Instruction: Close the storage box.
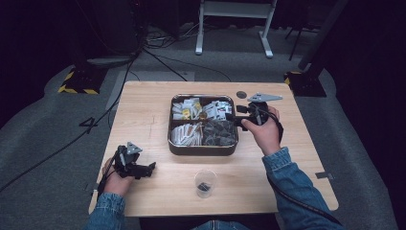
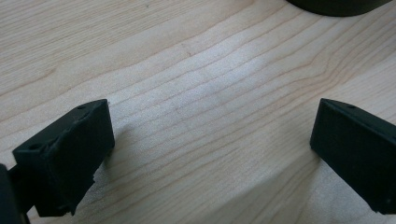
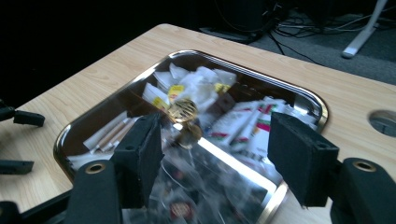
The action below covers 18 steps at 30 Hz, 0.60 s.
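The right gripper [image 1: 233, 116] hovers at the right edge of the metal tray [image 1: 203, 149], its jaws apart with nothing between them, over the compartment of dark packets [image 1: 221, 132]. It seems the step in hand is reaching for one packet, probably to bring it to the plastic cup [image 1: 205, 183] at the near side of the desk [image 1: 143, 110], where something dark already lies. Next the jaws must come down on a single packet and close. The left gripper [image 1: 148, 168] rests near the left corner, jaws wide apart and empty.
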Each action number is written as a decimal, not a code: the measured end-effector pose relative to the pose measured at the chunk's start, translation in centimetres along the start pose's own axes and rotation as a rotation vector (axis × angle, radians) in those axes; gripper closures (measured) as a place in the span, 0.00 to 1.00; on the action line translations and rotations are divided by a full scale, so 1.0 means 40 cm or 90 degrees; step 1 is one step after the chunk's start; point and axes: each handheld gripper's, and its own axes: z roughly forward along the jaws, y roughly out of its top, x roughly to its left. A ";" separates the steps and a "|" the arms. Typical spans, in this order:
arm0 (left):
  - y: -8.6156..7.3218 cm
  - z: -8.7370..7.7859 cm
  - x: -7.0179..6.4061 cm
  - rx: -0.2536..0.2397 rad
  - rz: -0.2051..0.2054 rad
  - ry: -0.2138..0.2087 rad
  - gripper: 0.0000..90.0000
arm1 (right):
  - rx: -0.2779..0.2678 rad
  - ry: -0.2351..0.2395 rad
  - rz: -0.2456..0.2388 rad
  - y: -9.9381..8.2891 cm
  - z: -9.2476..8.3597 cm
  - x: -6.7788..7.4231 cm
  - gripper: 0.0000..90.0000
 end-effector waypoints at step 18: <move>0.007 0.007 -0.008 -0.003 -0.010 0.002 0.00 | 0.025 -0.061 0.036 -0.173 -0.154 -0.157 0.38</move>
